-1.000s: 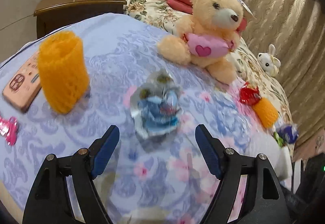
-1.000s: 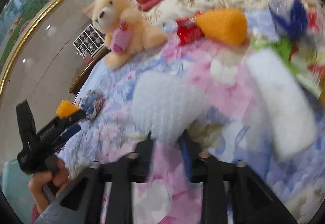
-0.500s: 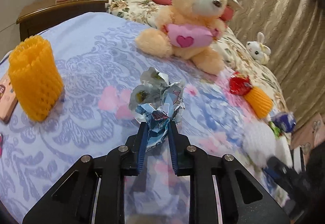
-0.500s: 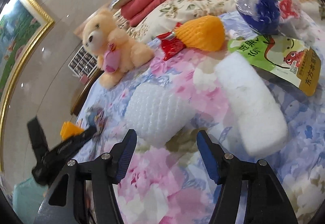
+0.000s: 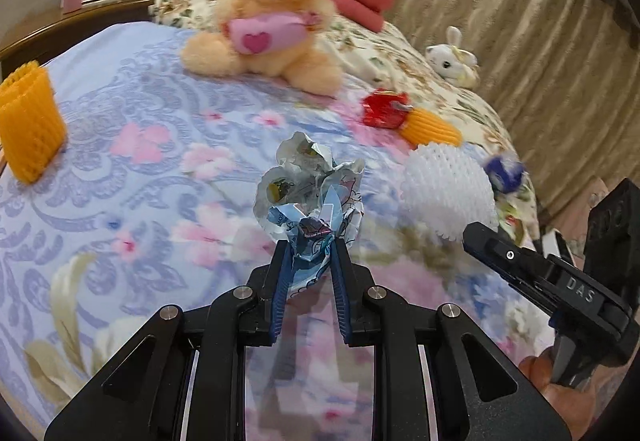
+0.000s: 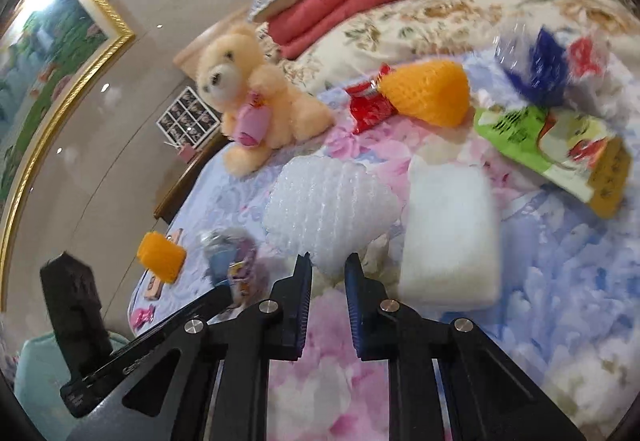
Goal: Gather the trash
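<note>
My left gripper (image 5: 308, 253) is shut on a crumpled silver and blue wrapper (image 5: 310, 185), held just above the floral bedspread (image 5: 140, 169). The same wrapper (image 6: 228, 257) shows at the left in the right wrist view. My right gripper (image 6: 326, 263) is shut on the near edge of a white foam net (image 6: 332, 201), which rests on the bed. In the left wrist view that net (image 5: 446, 193) lies right of the wrapper, with the right gripper's tip at its lower edge.
On the bed lie an orange foam net (image 5: 28, 129), a second orange net (image 6: 428, 93), a red wrapper (image 6: 368, 105), a white foam block (image 6: 448, 233), a green snack packet (image 6: 552, 145) and a blue wrapper (image 6: 536, 57). A teddy bear (image 5: 276, 9) and a toy bunny (image 5: 452, 57) sit behind.
The left gripper closed on the crumpled wrapper and carried it right, toward the white net. The right gripper opened around the white net, then closed on its near edge.
</note>
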Demonstrator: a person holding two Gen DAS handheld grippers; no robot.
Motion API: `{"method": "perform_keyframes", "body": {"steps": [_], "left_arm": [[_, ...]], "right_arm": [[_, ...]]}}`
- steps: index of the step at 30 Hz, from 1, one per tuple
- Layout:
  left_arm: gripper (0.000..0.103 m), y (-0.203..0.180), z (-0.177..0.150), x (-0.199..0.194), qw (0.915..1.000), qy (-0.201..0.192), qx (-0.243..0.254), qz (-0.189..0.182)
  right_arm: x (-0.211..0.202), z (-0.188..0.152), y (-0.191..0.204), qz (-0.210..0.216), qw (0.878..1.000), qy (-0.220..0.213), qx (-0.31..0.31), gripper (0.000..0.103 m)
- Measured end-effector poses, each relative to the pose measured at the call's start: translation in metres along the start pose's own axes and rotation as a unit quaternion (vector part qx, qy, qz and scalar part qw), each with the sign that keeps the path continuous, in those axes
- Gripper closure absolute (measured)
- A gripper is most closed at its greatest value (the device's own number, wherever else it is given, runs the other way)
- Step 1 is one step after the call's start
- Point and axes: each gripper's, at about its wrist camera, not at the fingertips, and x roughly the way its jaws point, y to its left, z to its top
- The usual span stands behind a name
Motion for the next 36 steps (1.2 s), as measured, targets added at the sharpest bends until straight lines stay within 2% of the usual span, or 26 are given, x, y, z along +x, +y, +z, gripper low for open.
{"method": "perform_keyframes", "body": {"steps": [4,14,28,36], "left_arm": [[0.084,-0.025,-0.003,-0.006,0.9995,0.0,0.02,-0.024],[0.084,-0.096,-0.016,-0.008,0.9932,0.012,0.086,-0.078],[0.084,-0.188,-0.035,0.007,0.9774,0.045,0.16,-0.131],[0.084,-0.228,-0.046,0.017,0.9687,0.061,0.186,-0.153]], "right_arm": [[-0.027,-0.003,-0.009,-0.003,1.0,-0.015,0.003,0.086],[-0.088,-0.016,-0.052,-0.041,0.997,-0.051,0.037,0.086],[-0.154,-0.032,-0.11,-0.087,0.989,-0.093,0.08,0.087],[-0.194,-0.037,-0.133,-0.114,0.981,-0.124,0.096,0.087]]}}
